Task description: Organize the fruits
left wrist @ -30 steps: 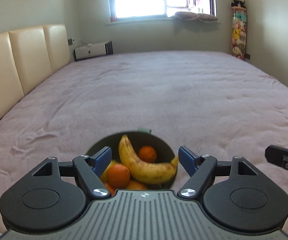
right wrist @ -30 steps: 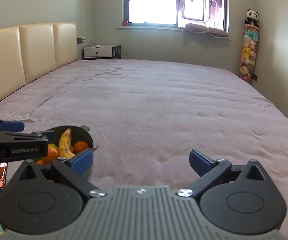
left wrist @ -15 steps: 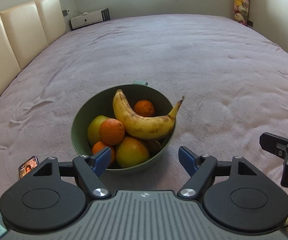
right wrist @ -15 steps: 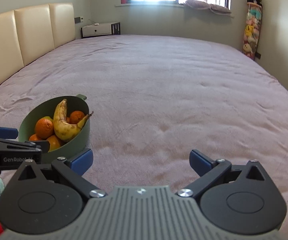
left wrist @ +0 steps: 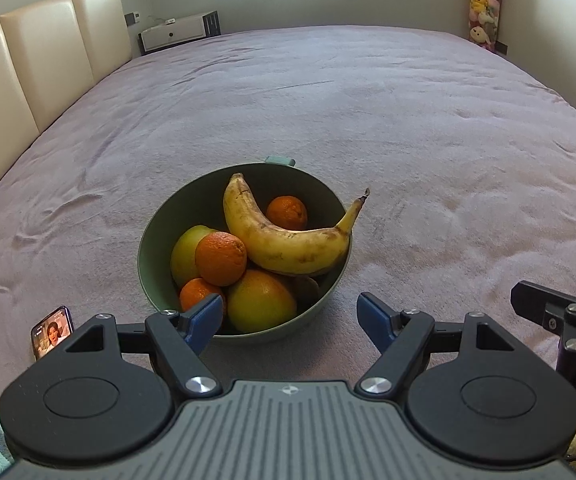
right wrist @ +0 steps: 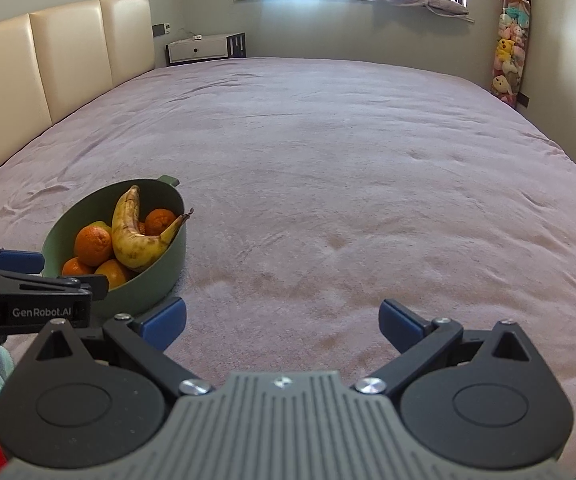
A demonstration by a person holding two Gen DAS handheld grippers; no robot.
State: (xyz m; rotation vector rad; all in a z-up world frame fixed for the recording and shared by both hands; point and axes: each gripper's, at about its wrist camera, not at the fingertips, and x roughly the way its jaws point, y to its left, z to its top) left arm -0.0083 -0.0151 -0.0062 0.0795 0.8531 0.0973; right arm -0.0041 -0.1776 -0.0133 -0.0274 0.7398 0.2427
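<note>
- Centrally, low in the left wrist frame, a green bowl (left wrist: 248, 204) is seen standing on the bed (left wrist: 367, 112), and all the visible fruit is held inside it.
- A spotted banana (left wrist: 284, 240) is laid across the top of the heap, its stem poking over the bowl's right rim.
- Three oranges can be counted: one (left wrist: 220, 253) at the left of the heap, one (left wrist: 286, 212) behind the banana, one (left wrist: 198, 294) low at the front.
- A yellow-green fruit (left wrist: 186, 252) is tucked at the left wall and a larger yellow-orange one (left wrist: 260, 300) at the front; their kinds cannot be told.
- The left tool (left wrist: 289, 316) is held just short of the bowl's near rim, fingers spread, with nothing between them.
- The right tool (right wrist: 282, 322) is held over bare bedcover at lower centre of its frame, spread and empty, the bowl to its left.
- A phone (left wrist: 52, 332) is seen at the lower left of the left wrist frame.
- Two stages are fitted by this scene: fruit gathered into the bowl already, or fruit waiting to be taken out and sorted; the step in hand is therefore left unsettled.
</note>
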